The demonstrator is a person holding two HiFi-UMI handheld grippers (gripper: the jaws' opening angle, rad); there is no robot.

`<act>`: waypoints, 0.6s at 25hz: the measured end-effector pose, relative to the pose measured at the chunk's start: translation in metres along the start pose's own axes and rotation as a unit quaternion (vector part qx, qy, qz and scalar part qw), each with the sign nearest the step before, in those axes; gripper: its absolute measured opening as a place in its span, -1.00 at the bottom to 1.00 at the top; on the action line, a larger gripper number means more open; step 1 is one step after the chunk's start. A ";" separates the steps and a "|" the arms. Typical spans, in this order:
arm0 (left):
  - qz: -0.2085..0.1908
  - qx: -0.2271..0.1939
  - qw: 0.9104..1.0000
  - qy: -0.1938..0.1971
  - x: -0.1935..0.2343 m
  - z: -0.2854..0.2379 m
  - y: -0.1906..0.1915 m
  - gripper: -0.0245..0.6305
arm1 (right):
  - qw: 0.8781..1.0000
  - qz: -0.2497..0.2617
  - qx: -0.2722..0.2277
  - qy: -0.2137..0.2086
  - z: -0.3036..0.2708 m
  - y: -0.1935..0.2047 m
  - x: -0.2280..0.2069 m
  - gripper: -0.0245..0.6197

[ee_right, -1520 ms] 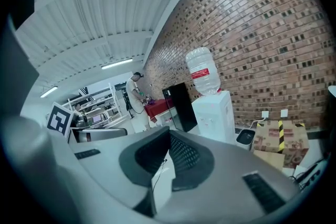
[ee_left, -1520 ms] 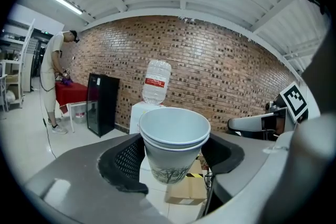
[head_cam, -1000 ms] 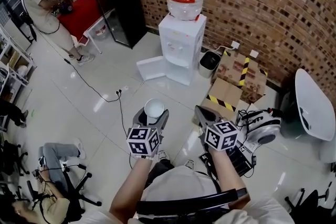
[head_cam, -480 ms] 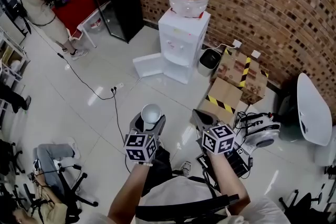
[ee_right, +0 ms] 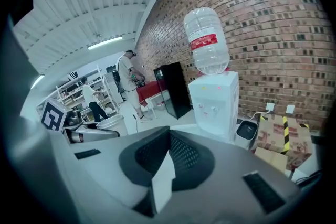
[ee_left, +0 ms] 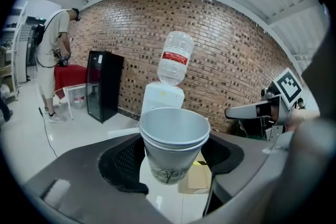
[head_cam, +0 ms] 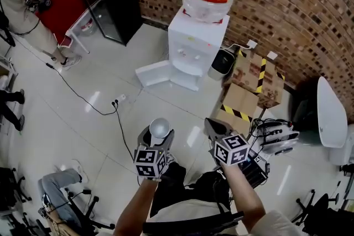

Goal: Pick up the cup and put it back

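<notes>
I'm gripping a tapered white paper cup [ee_left: 174,136] in the left tongs [ee_left: 173,152], its tree print visible only in the left gripper view; the right tongs [ee_right: 167,136] are sitting closed, empty.

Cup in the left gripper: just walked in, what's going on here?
A person holds a gripper in each hand. The left gripper is shut on an upright cup, held above the floor. The right gripper is shut and empty. A water dispenser stands ahead.
</notes>
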State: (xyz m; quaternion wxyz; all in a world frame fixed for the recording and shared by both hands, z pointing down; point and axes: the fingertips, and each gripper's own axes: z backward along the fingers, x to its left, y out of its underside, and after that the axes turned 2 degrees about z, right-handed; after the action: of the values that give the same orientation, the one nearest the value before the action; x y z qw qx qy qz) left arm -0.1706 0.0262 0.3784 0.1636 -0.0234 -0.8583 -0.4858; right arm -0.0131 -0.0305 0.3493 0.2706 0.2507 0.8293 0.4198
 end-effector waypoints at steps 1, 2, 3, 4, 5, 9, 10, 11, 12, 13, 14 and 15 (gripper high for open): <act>-0.002 0.005 1.000 0.003 0.007 -0.006 0.000 0.11 | 1.000 0.000 0.001 0.004 -0.008 -0.001 -0.002 -0.90; -0.004 0.009 1.000 0.006 0.014 -0.012 0.000 0.11 | 1.000 0.000 0.002 0.009 -0.015 -0.003 -0.005 -0.90; -0.005 0.013 1.000 0.009 0.020 -0.019 0.001 0.11 | 1.000 -0.001 0.003 0.013 -0.022 -0.004 -0.008 -0.90; -0.007 0.017 1.000 0.011 0.025 -0.027 0.001 0.11 | 1.000 -0.002 0.003 0.017 -0.028 -0.005 -0.011 -0.90; -0.011 0.021 1.000 0.014 0.029 -0.036 0.001 0.11 | 1.000 -0.003 0.003 0.021 -0.035 -0.007 -0.016 -0.90; -0.032 0.030 0.999 0.026 0.035 -0.079 0.007 0.11 | 0.999 -0.002 0.008 0.033 -0.060 -0.004 -0.041 -0.90; -0.035 0.033 0.998 0.028 0.036 -0.091 0.011 0.11 | 0.999 -0.001 0.010 0.035 -0.067 -0.001 -0.049 -0.90; -0.037 0.037 0.998 0.029 0.038 -0.104 0.016 0.11 | 0.999 0.001 0.013 0.035 -0.074 0.002 -0.056 -0.90; -0.039 0.042 0.998 0.030 0.041 -0.118 0.022 0.11 | 0.999 0.003 0.015 0.035 -0.082 0.005 -0.064 -0.90; -0.040 0.048 0.998 0.029 0.044 -0.133 0.029 0.11 | 0.999 0.005 0.018 0.035 -0.091 0.009 -0.071 -0.90; -0.041 0.053 0.997 0.029 0.047 -0.148 0.035 0.11 | 0.999 0.008 0.021 0.034 -0.100 0.014 -0.079 -0.90; -0.044 0.057 0.997 0.030 0.049 -0.165 0.042 0.11 | 0.999 0.010 0.024 0.033 -0.110 0.019 -0.088 -0.90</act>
State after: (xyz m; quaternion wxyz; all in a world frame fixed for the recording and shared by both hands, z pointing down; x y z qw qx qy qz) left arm -0.1664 -0.0960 0.5065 0.1692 0.0381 -0.8796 -0.4430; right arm -0.0180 -0.1385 0.4411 0.2332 0.2514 0.8448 0.4109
